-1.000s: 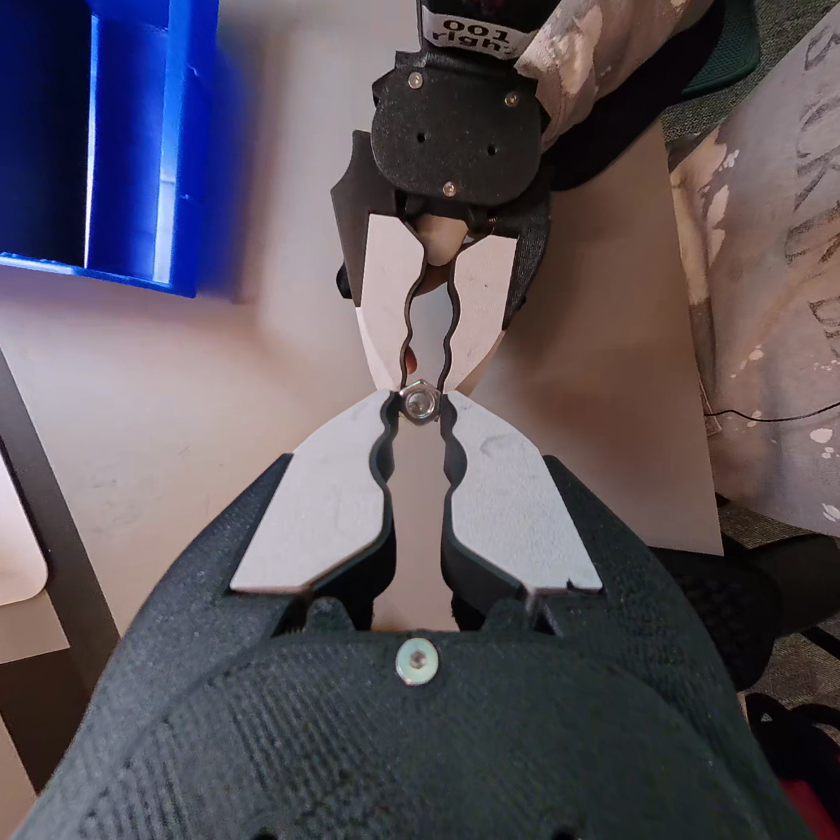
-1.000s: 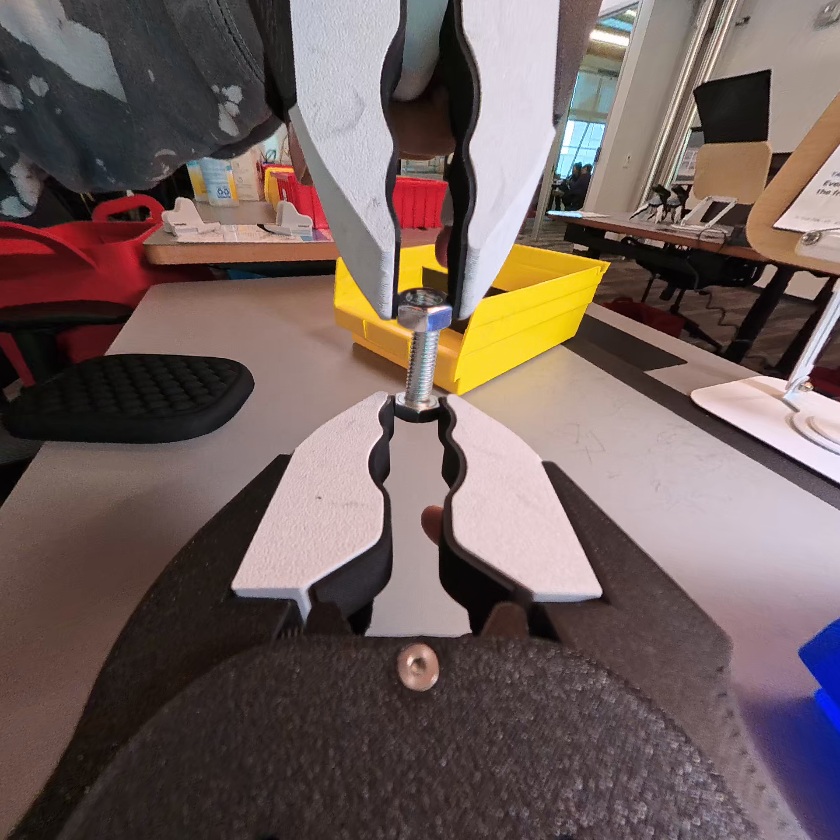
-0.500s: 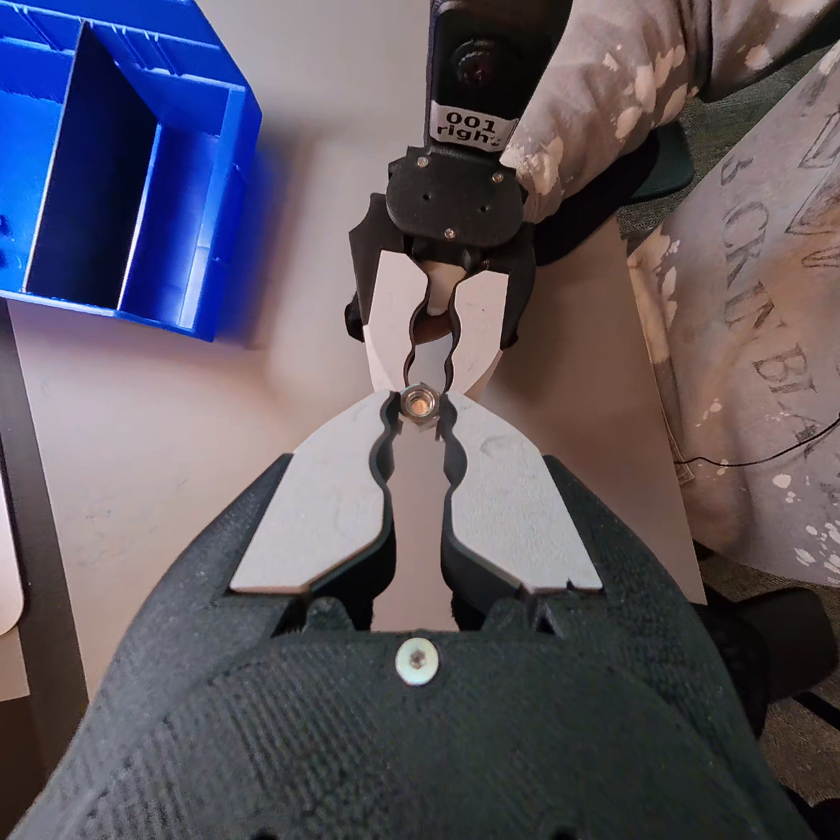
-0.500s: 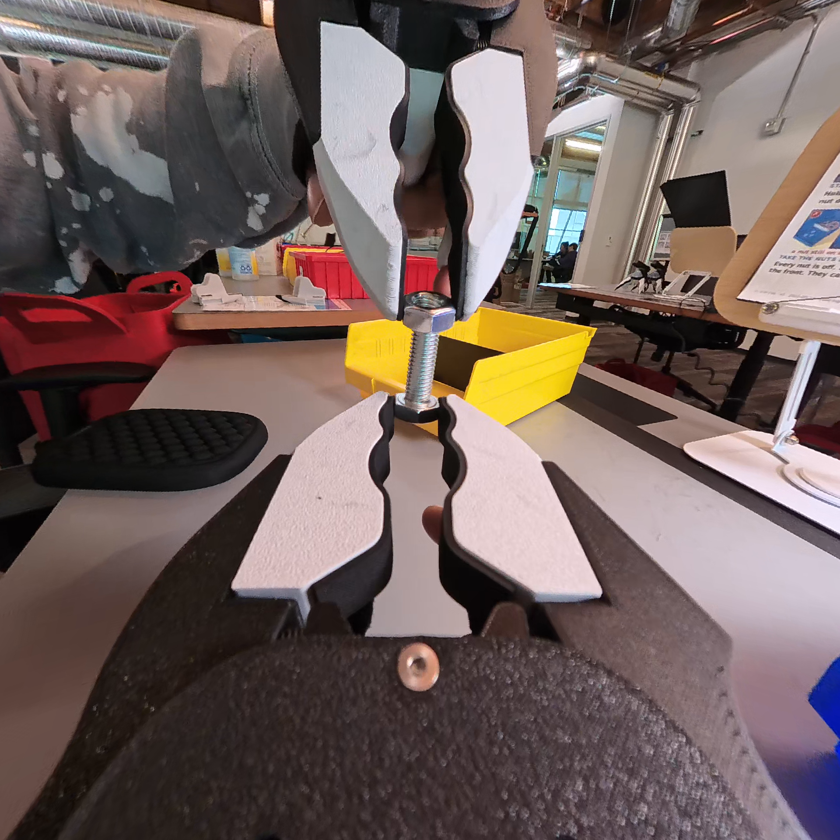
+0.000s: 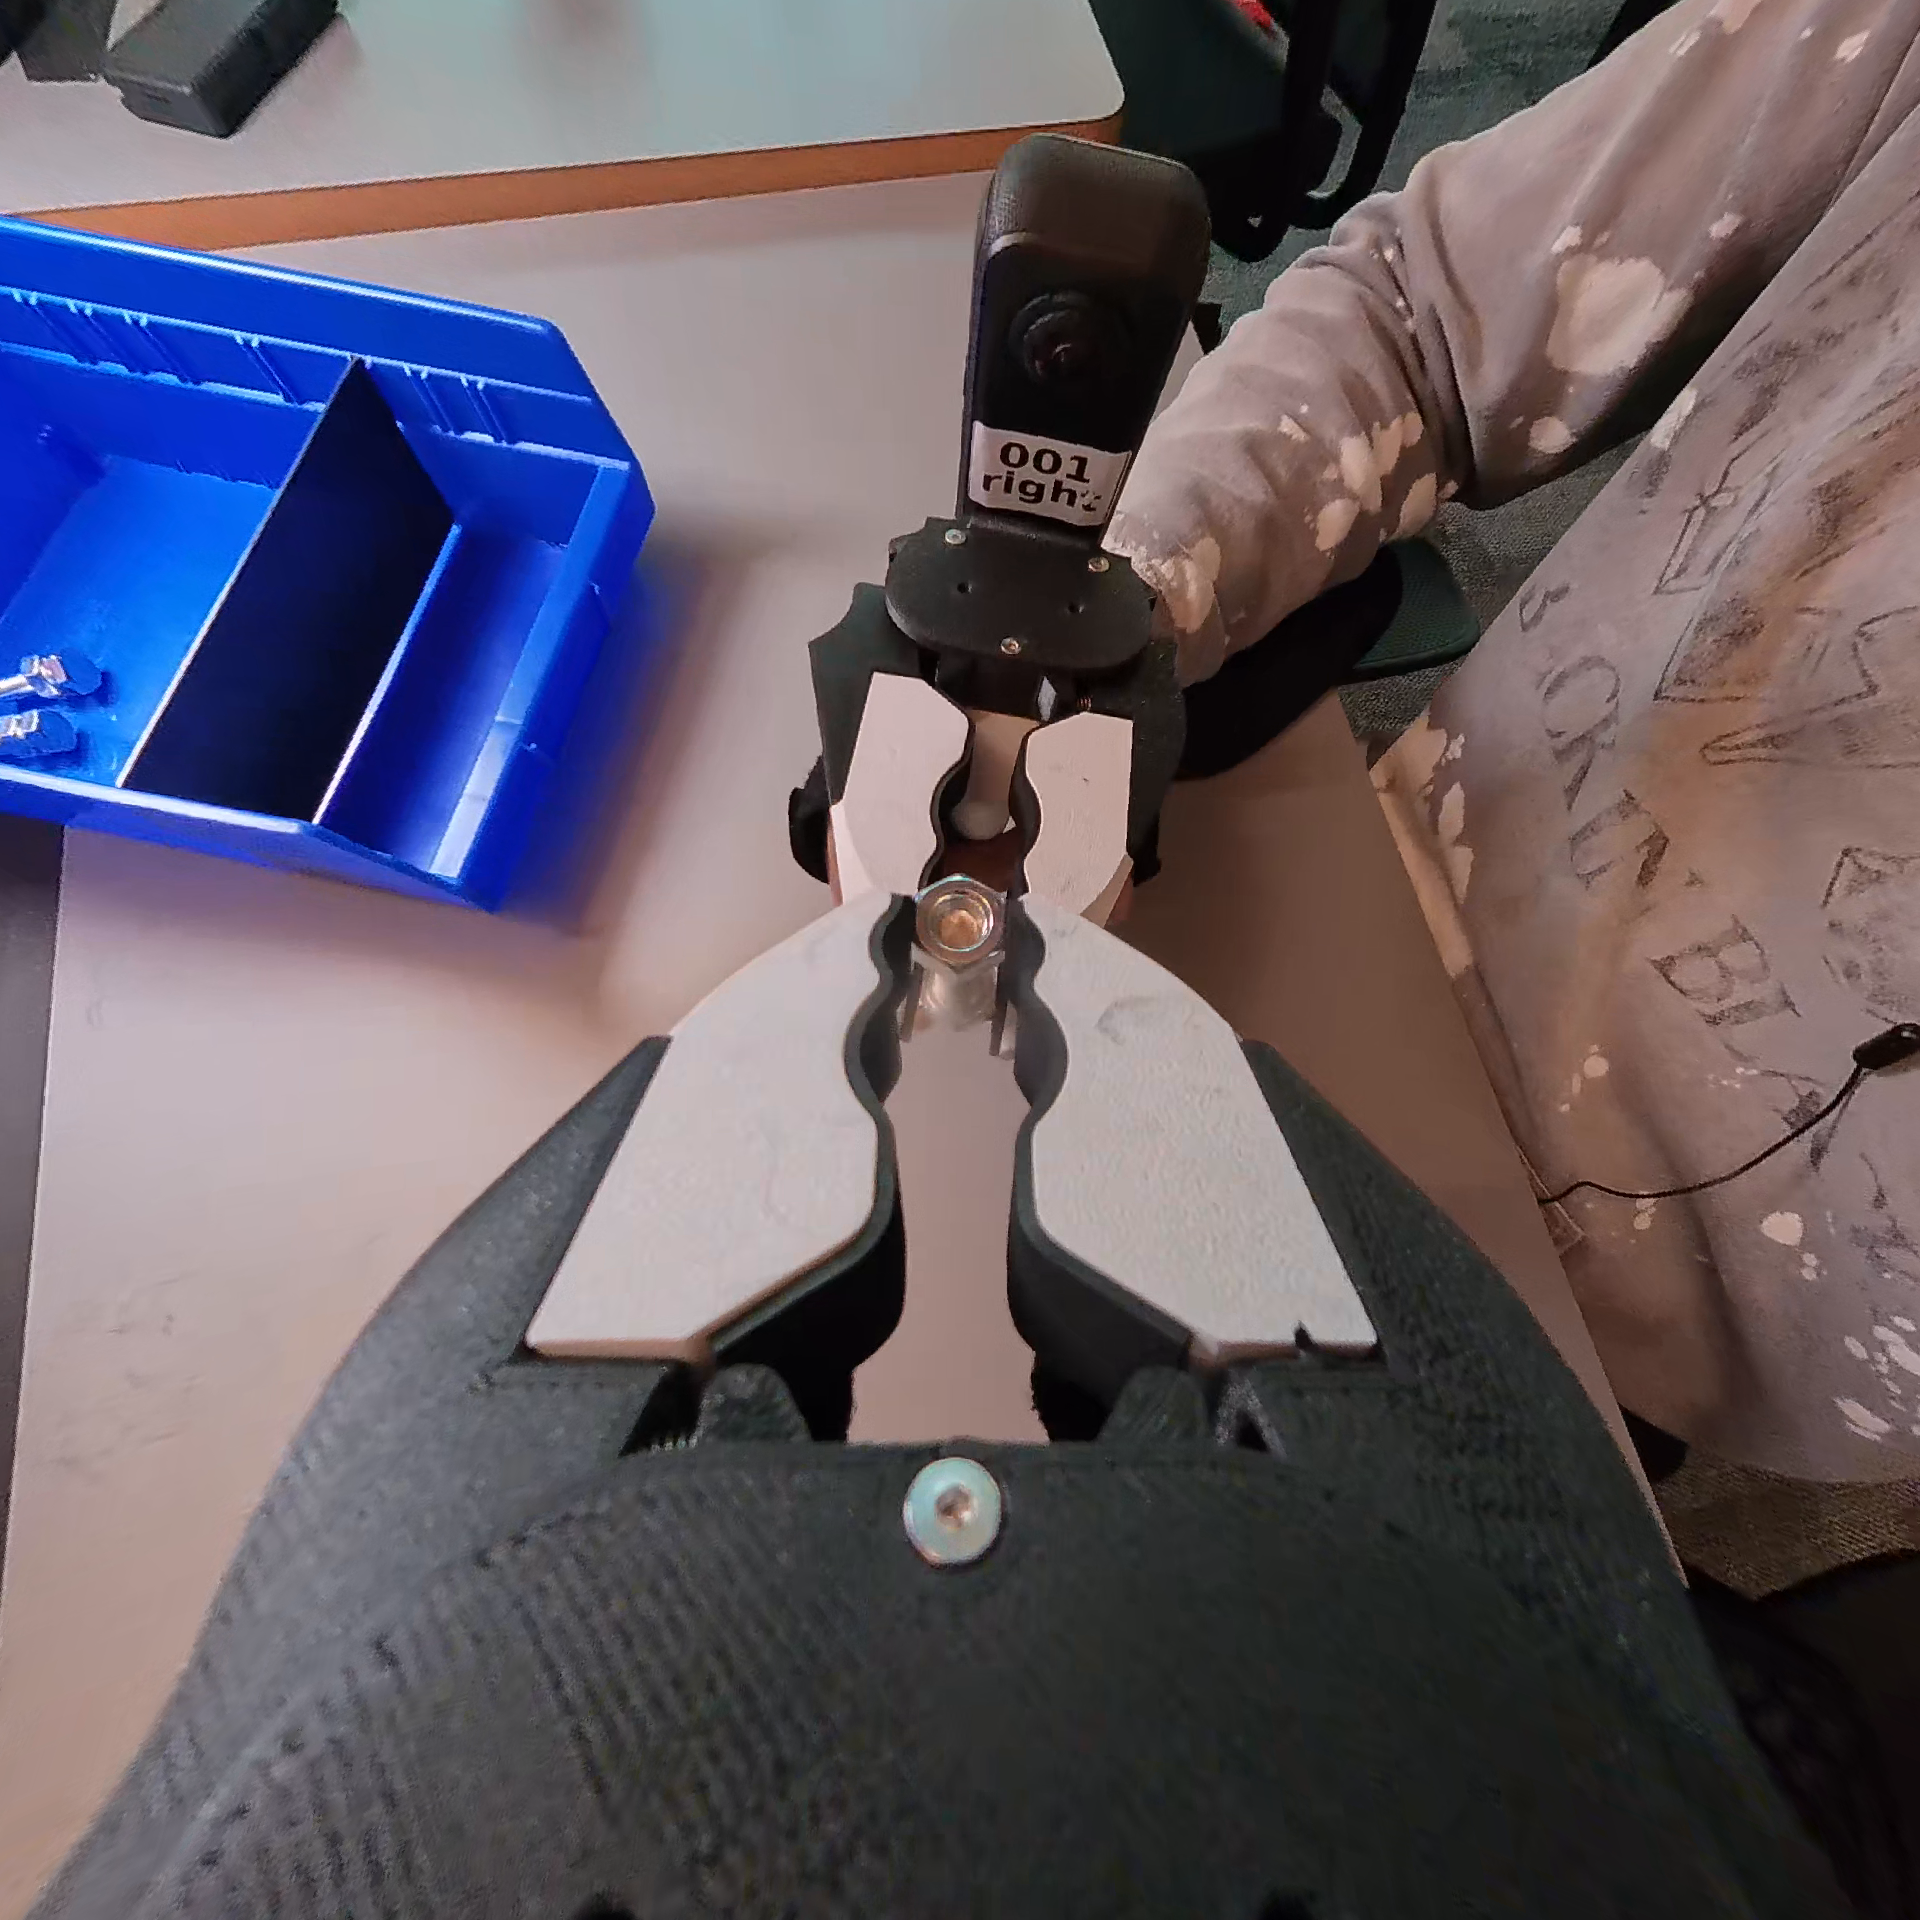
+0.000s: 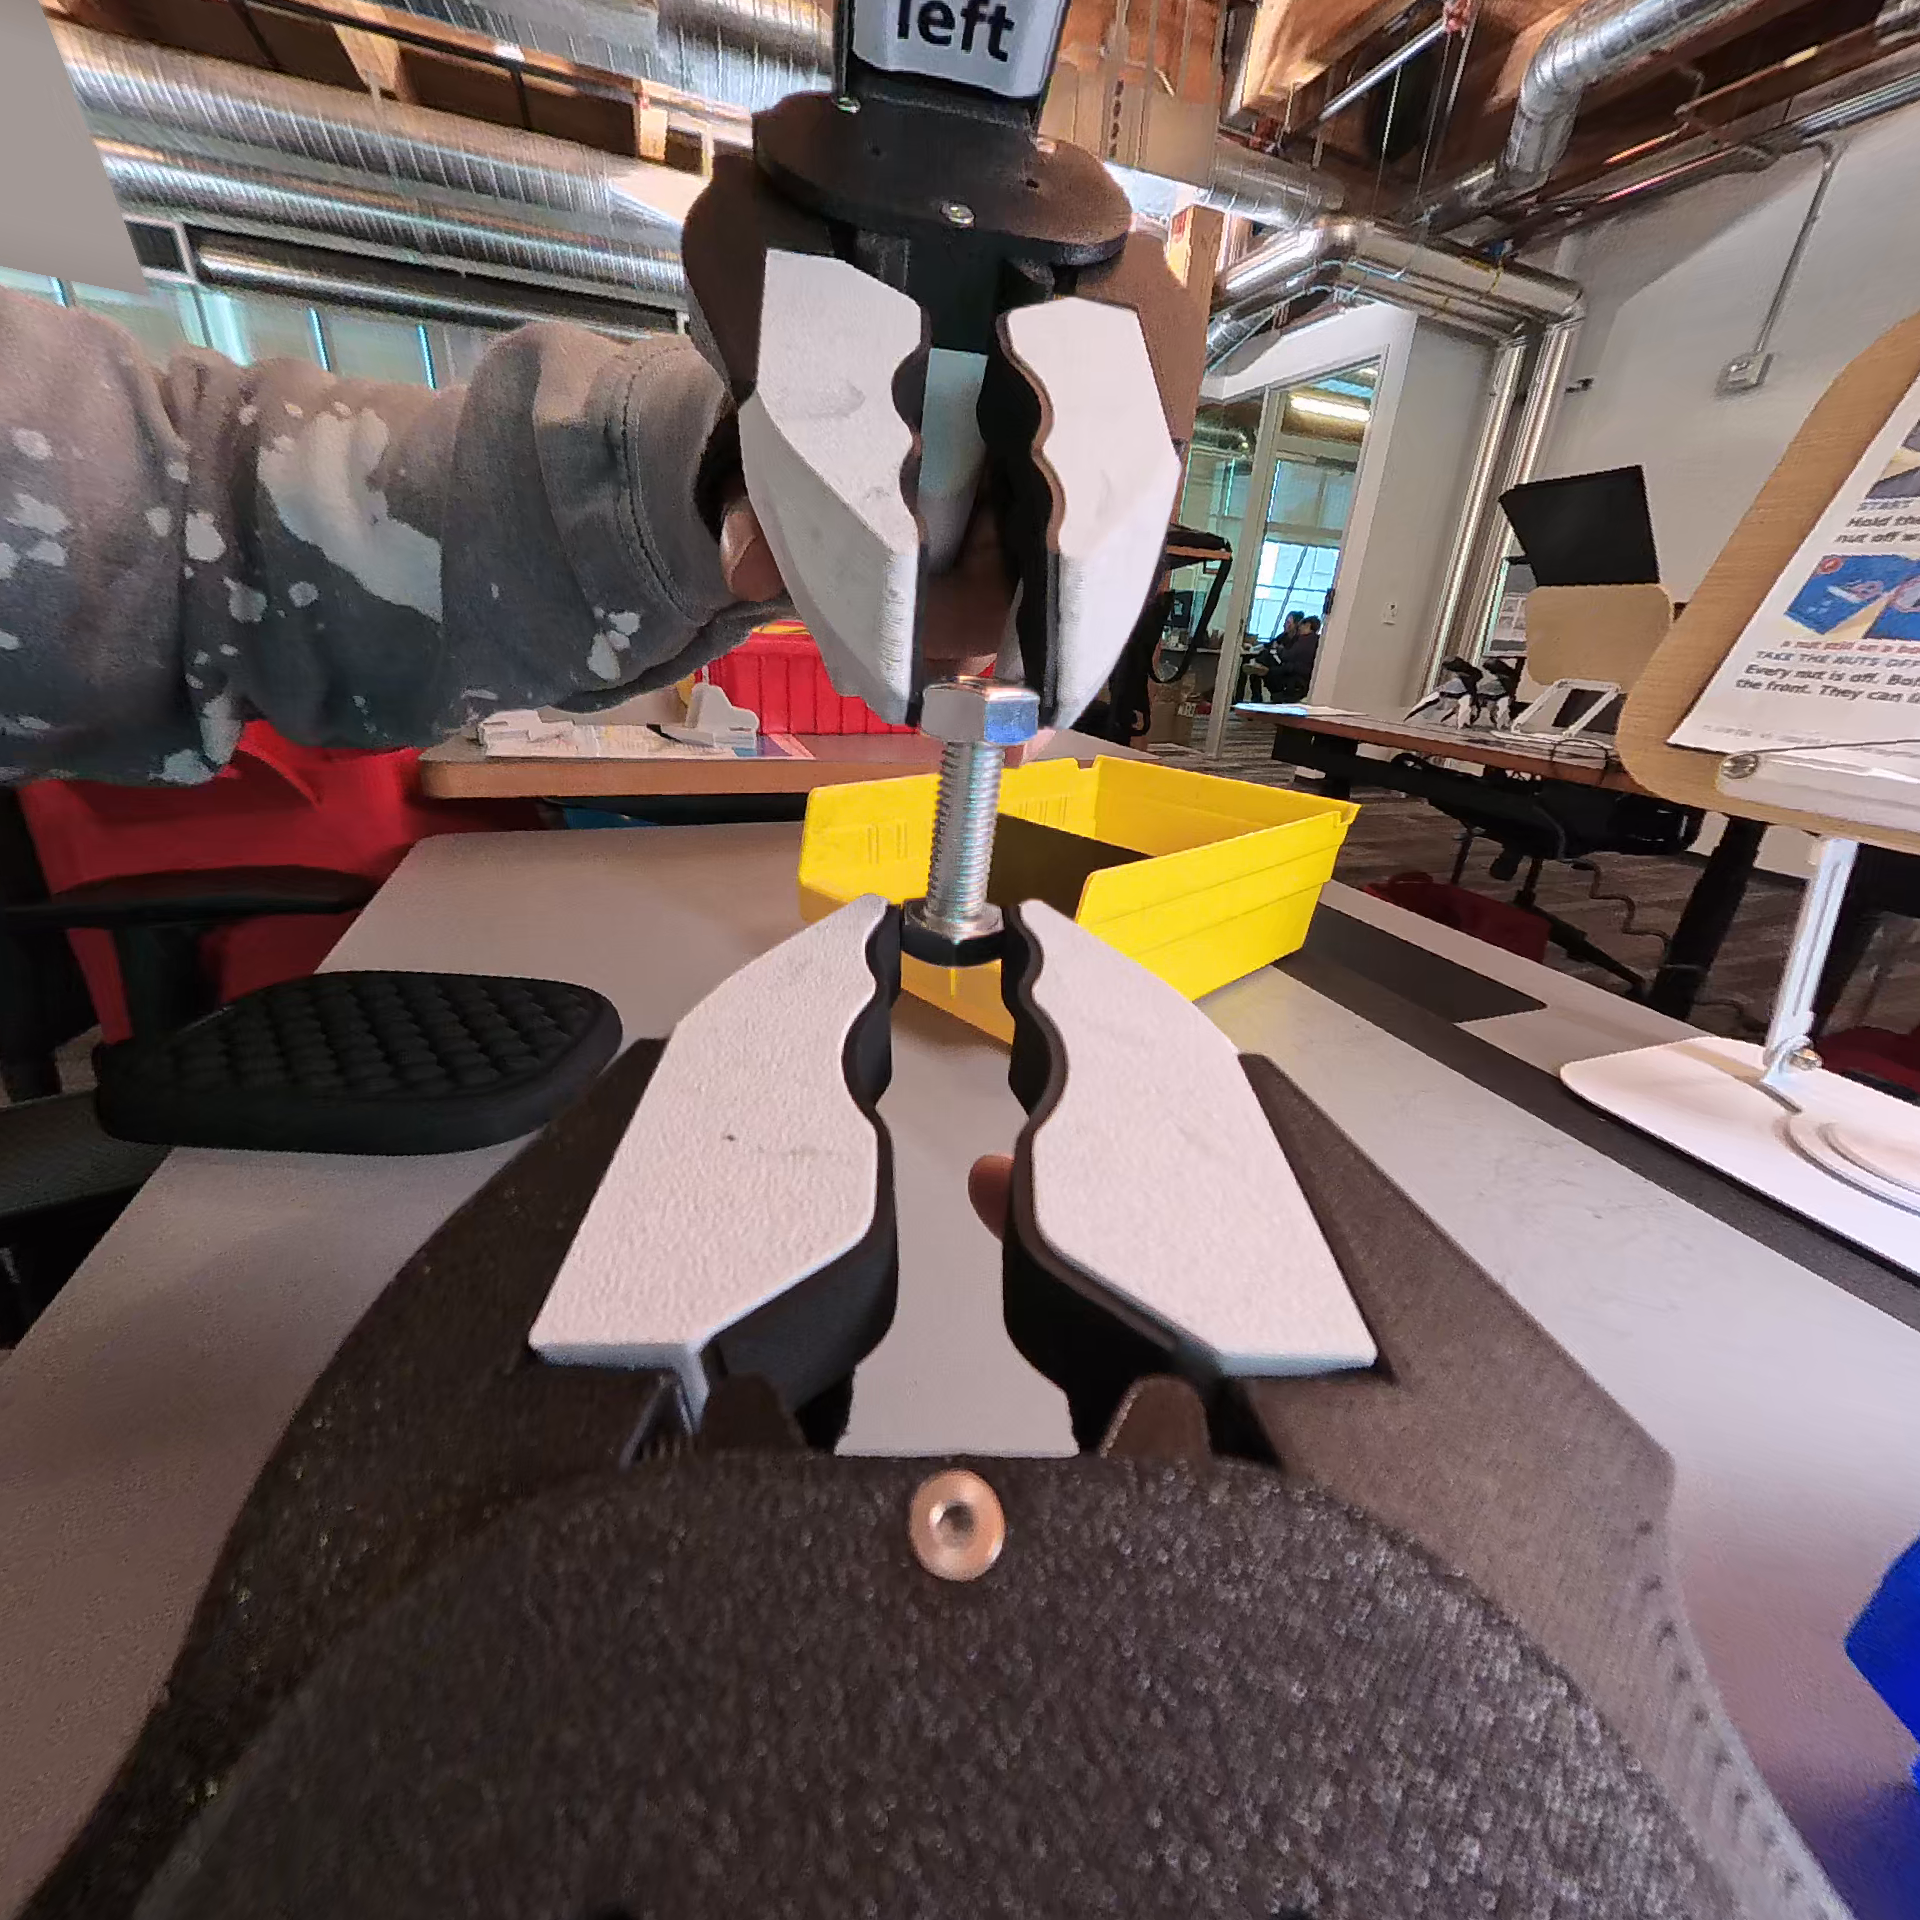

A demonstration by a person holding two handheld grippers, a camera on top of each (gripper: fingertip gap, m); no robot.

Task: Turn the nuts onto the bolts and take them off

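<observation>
Above a pale grey table (image 6: 1558,1195), a silver bolt (image 6: 964,831) is being held upright between two hand-held grippers, its long axis running straight up and down in the right wrist view. At the near, lower end, a nut (image 6: 951,928) threaded on the shank is being clamped between the tips of the right gripper (image 6: 951,930), whose jaws are closed onto it. At the upper end, the bolt's hex head is being pinched by the left gripper (image 6: 977,707), which is being pointed downward from above with its jaws closed on the head. In the left wrist view the bolt is being seen end-on, head toward the camera, so that its axis is pointing away toward the table below. Just behind the bolt, a yellow bin (image 6: 1195,873) is being kept on the table. To one side, a blue divided bin (image 5: 312,644) is lying well apart from the grippers, with two more bolts (image 5: 42,696) being stored in one of its compartments. A spattered grey sleeve (image 5: 1403,395) is being worn by the person.
</observation>
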